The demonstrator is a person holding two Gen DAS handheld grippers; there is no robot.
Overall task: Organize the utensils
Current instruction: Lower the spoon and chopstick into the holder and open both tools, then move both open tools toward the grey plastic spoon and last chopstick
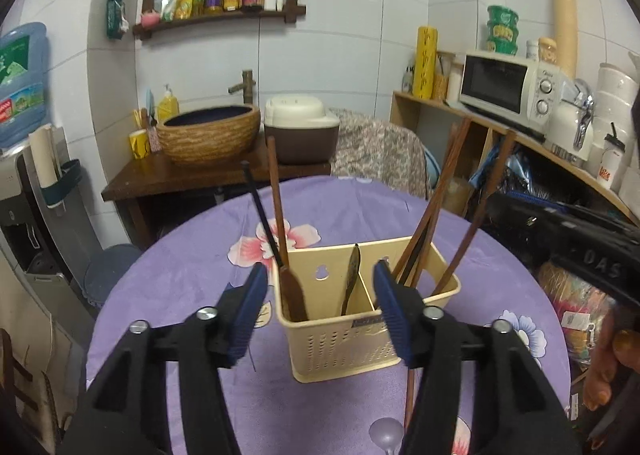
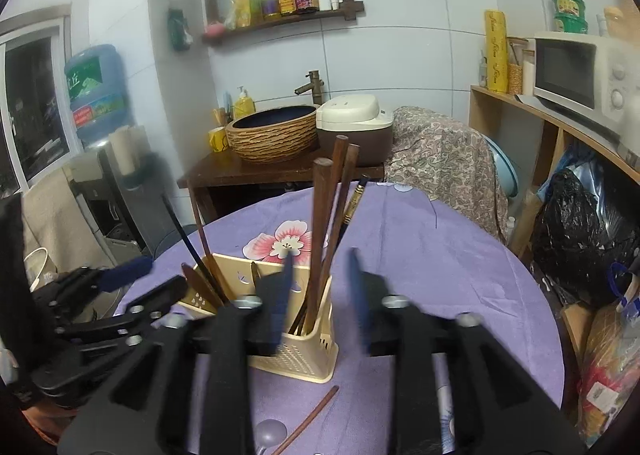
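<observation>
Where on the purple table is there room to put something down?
Bare purple tablecloth lies to the right of the cream utensil holder, out to the table's far edge. Left of the holder, cloth by the pink flower is free too. It is crowded in front: a loose wooden stick lies there, and the left gripper and right gripper flank the holder.

Dim, ceiling glare, fisheye warp, motion blur

The raised letters "DAS" stand on the black plastic body of the right tool (image 1: 600, 267). Labels on the blue water jug (image 2: 96, 91), the shelf bottles and the cream utensil caddy's sticker (image 1: 368, 322) are too small or blurred to read.
</observation>
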